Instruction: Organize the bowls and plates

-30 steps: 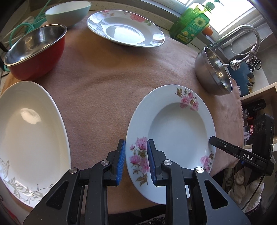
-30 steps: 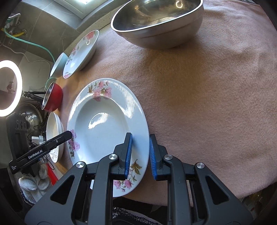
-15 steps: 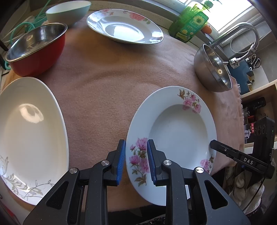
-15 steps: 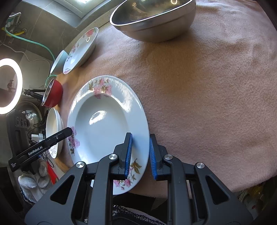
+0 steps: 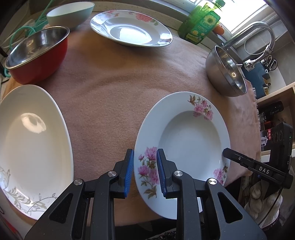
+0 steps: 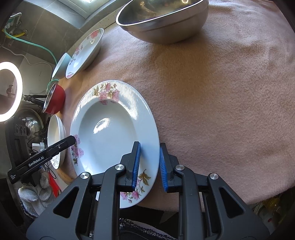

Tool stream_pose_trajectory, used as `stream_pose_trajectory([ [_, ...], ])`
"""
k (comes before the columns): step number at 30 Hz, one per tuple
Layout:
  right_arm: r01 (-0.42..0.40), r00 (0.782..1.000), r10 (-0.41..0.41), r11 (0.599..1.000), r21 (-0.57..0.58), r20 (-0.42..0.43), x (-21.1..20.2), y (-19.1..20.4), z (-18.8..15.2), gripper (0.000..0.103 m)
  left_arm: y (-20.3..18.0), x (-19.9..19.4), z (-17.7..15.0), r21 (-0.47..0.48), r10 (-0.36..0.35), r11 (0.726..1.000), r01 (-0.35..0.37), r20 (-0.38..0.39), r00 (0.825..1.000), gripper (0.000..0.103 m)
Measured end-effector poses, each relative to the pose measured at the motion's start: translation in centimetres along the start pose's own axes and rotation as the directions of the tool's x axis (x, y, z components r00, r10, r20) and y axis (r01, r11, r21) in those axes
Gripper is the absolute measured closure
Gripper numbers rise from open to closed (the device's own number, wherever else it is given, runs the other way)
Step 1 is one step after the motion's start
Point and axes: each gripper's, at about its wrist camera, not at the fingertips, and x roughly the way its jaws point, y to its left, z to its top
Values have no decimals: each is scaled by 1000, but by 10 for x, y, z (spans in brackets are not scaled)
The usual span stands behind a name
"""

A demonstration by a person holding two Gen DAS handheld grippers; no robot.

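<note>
**Item: flowered soup plate, two-gripper lift from the cloth**

Location: the flowered soup plate point(image 5: 184, 145) is lying near the front edge of the pink cloth point(image 5: 114, 88), its near rim overhanging that edge.

Grip: you are pinching its rim on both sides. The left gripper point(image 5: 144, 171) is straddling the left rim over the pink blossoms; the right gripper point(image 6: 149, 164) is straddling the right rim by the leaf sprig. On each, one blue pad is sitting above the rim and one below, jaws narrowed onto the china.

Likely destination: the matching flowered plate point(image 5: 130, 27) at the far edge, judging by the pattern.

Handling notes: you are holding glazed china by thin edges, so it may slip. Keep both hands level while lifting. Steer between the red bowl point(image 5: 36, 57) and the steel bowl point(image 5: 225, 72). The white plate point(image 5: 31, 145) and pale green bowl point(image 5: 70, 13) are standing clear of that path.
</note>
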Motion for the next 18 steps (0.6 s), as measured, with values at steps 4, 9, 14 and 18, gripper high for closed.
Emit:
stream_pose_trajectory([
  [4, 1, 1000, -1, 1000, 1, 1, 0, 0, 0, 82, 0, 0, 0, 3, -1, 1000, 1, -2, 1000, 80],
  [9, 4, 1000, -4, 1000, 2, 1, 0, 1, 0, 81, 1, 1, 1, 4, -4, 1000, 4, -3, 1000, 80],
  [14, 18, 1000, -18, 1000, -7, 0, 1, 3, 0, 80, 2, -1, 2, 4, -7, 1000, 7, 0, 1000, 80],
  [18, 49, 998, -49, 999, -22, 25, -7, 4, 3, 77, 6, -8, 4, -2, 1, 1000, -1, 22, 1000, 80],
])
